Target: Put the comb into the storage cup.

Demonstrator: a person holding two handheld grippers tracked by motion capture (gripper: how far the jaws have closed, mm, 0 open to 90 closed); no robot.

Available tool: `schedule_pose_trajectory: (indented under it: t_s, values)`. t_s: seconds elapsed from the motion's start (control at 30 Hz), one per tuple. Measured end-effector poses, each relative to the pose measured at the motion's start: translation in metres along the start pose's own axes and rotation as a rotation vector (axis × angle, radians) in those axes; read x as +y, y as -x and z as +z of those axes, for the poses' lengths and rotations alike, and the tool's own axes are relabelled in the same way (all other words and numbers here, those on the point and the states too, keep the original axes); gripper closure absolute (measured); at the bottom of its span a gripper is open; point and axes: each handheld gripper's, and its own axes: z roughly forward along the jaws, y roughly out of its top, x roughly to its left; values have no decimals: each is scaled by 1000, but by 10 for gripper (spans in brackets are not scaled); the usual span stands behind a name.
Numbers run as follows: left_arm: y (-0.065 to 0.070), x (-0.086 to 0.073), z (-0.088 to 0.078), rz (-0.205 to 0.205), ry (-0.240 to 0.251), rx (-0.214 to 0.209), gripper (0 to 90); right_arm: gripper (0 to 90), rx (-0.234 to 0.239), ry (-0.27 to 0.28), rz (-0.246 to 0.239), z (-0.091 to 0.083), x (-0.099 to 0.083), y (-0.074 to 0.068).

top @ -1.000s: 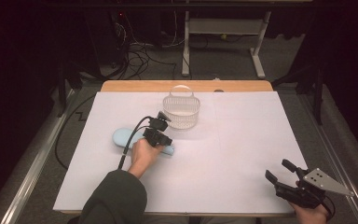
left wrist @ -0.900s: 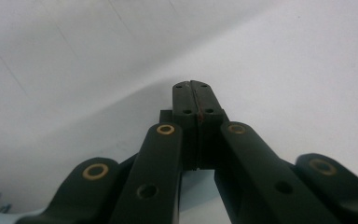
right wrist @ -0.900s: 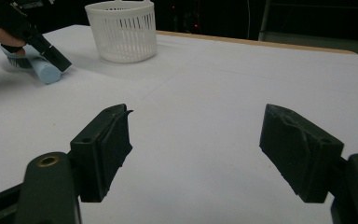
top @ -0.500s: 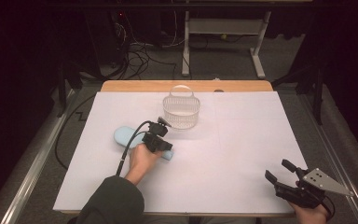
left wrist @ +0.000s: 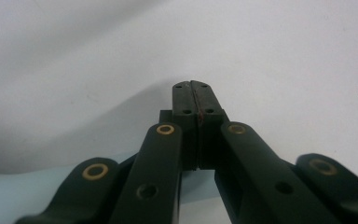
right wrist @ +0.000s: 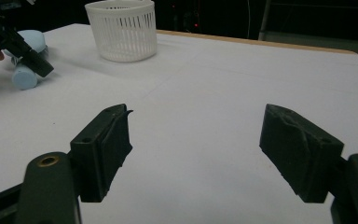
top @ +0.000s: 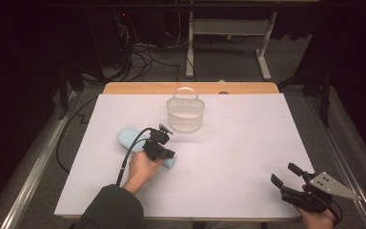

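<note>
While my left hand [top: 140,168] rests on the white table cover [top: 248,143], the light blue object [top: 129,138] lies at left of centre, partly under my left gripper [top: 164,153]. It is a long, rounded, pale blue piece whose exact kind I cannot tell. From the high view its long axis runs on a diagonal, from a broad rounded end at upper left, away from me, to a narrower blunt end at lower right, near my hand. In the right gripper view that narrow end shows as a flat round face, turned toward that camera. My left gripper sits over the narrow half of the piece, jaws clenched flat against each other with nothing between the pads [left wrist: 196,100]; in the left gripper view the tips point out over bare white cover, and pale blue shows beneath the jaw arms at lower left. Whether the gripper body presses on the piece I cannot tell.

Next to the right, behind the blue piece and apart from it, a white slotted basket [top: 185,114] stands upright, its handle raised.

Farthest right, near the front corner of the table, my right gripper [top: 288,174] is held low with jaws released and wide, nothing between them, pointing up-left across the cover toward the basket.
</note>
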Motion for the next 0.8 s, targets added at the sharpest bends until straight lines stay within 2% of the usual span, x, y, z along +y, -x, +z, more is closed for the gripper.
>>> schedule_pose_trajectory:
  t_s: [0.8]
  values:
    - [2, -22, -10, 37, -13, -1, 878, 248, 0, -3, 3, 1, 0, 0]
